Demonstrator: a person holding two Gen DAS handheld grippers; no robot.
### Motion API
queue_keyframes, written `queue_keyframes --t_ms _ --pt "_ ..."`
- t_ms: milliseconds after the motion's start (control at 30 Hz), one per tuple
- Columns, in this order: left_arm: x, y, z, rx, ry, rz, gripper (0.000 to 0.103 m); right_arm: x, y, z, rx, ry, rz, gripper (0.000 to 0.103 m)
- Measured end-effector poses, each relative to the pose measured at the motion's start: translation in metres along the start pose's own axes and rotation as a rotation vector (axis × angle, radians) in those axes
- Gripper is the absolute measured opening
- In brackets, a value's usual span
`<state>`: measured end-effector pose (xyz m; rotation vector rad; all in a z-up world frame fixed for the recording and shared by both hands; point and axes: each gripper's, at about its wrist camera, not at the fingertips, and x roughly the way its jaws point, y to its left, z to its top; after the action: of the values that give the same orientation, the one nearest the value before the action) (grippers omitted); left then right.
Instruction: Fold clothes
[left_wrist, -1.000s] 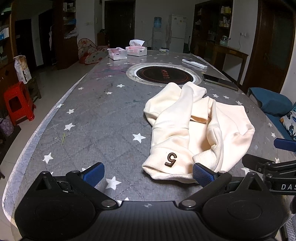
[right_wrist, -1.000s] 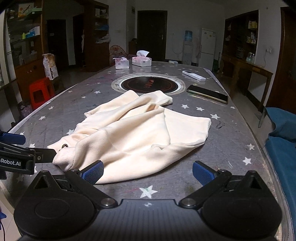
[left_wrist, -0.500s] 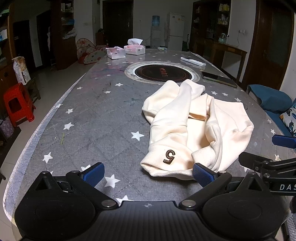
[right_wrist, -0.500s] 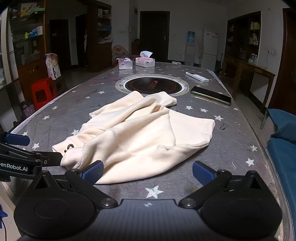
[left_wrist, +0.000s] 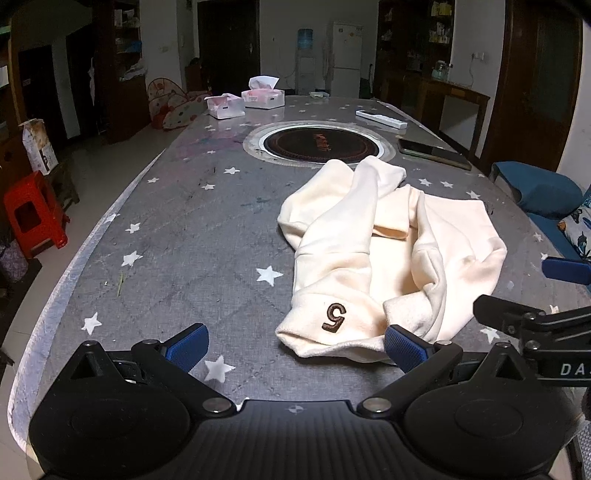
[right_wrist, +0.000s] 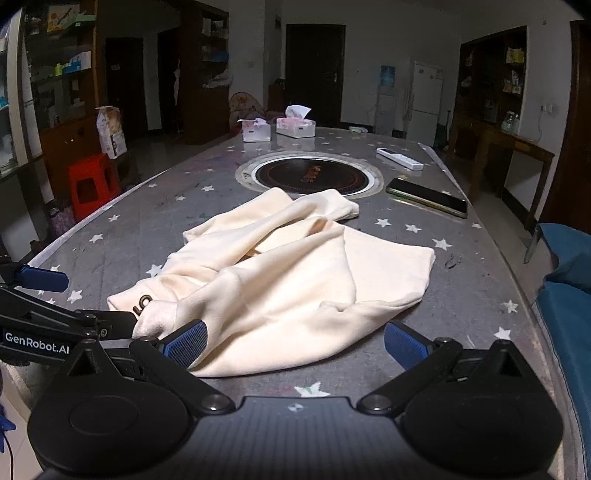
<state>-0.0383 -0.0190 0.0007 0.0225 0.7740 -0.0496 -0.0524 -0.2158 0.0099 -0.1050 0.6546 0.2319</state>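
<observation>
A cream sweatshirt (left_wrist: 391, 251) lies crumpled on the gray table (left_wrist: 192, 236) with white stars. A brown number 5 (left_wrist: 334, 316) is sewn on its near cuff, at about 6 o'clock on the cloth. The left gripper (left_wrist: 295, 345) is spread wide and holds nothing. The right gripper (right_wrist: 295, 343) is spread wide too, with its left pad touching the cloth. The side of the left one reads "GenRobot.AI". A phone (right_wrist: 426, 197) lies at 2 o'clock.
</observation>
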Motion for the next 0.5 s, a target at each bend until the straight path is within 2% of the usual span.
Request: queue_keyframes --t_ms 500 --pt "0.0032 -0.0006 0.0000 0.000 0.008 -0.001 0.103 0.0040 0.0022 -0.0045 0.008 0.020 0.006 0.103"
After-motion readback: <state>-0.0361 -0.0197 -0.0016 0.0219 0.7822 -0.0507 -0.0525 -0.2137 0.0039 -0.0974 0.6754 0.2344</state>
